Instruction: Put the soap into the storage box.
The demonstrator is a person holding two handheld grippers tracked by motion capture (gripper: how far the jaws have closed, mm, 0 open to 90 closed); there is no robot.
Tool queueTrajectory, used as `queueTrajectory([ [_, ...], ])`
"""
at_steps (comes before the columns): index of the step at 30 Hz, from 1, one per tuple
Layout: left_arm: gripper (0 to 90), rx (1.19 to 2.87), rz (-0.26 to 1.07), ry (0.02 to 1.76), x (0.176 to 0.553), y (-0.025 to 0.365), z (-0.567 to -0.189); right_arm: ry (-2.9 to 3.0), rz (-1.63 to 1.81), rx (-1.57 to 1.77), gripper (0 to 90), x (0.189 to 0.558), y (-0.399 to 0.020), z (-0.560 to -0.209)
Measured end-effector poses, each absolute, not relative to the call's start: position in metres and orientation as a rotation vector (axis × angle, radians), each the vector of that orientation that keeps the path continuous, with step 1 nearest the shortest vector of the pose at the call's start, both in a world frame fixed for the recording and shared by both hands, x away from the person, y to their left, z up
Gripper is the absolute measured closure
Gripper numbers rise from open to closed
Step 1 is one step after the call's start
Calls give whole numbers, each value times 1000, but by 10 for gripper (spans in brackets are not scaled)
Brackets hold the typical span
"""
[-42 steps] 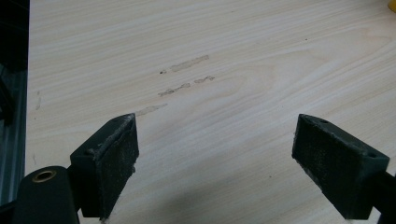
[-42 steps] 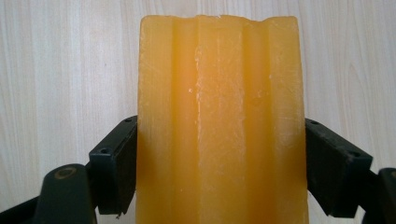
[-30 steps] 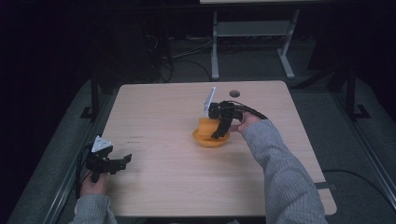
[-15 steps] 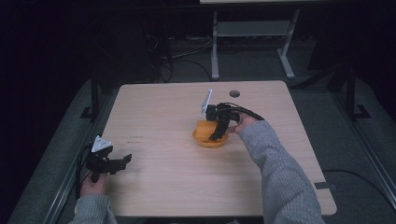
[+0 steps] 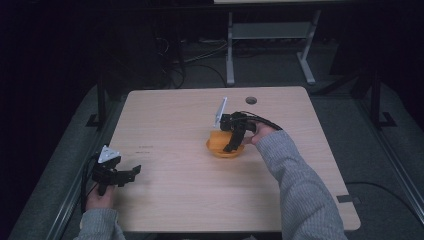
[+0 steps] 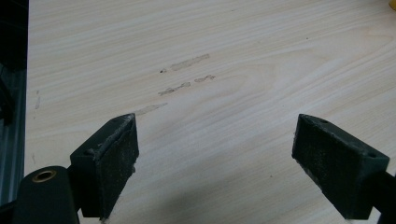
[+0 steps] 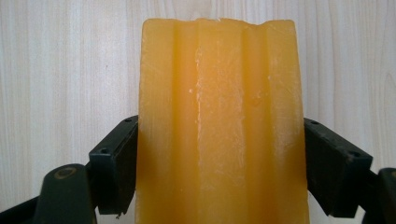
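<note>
An orange ribbed piece [image 7: 219, 107] stands between the jaws of my right gripper [image 7: 219, 156], and both pads press on its sides. In the high view the orange piece [image 5: 219, 145] lies right of the table's middle, looking rounded from above, and the right gripper [image 5: 231, 146] reaches down onto it from the right. My left gripper [image 5: 131, 172] rests at the near left edge of the wooden table [image 5: 170, 120]. Its fingers [image 6: 112, 154] stand wide apart over bare wood, so the left gripper [image 6: 215, 140] is open with nothing in it.
A round cable hole [image 5: 251, 100] sits near the table's far edge. Behind the table stand a grey metal frame [image 5: 270, 30] and loose cables [image 5: 200, 60] on the dark floor. Faint scuff marks [image 6: 187, 77] show on the wood ahead of the left gripper.
The right gripper has shifted slightly lower and nearer over the orange piece. The left gripper has not moved.
</note>
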State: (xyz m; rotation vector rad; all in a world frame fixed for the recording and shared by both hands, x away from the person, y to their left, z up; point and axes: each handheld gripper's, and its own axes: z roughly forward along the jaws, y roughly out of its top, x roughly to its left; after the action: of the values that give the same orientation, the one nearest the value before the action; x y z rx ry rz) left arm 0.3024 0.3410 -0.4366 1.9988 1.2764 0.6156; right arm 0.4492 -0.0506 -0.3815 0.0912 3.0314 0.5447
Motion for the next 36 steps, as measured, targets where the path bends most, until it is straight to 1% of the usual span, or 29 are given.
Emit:
queueTrajectory([
  [36, 139, 1999, 617, 1279, 302, 341, -436, 3034, 560, 119, 205, 448, -53, -387],
])
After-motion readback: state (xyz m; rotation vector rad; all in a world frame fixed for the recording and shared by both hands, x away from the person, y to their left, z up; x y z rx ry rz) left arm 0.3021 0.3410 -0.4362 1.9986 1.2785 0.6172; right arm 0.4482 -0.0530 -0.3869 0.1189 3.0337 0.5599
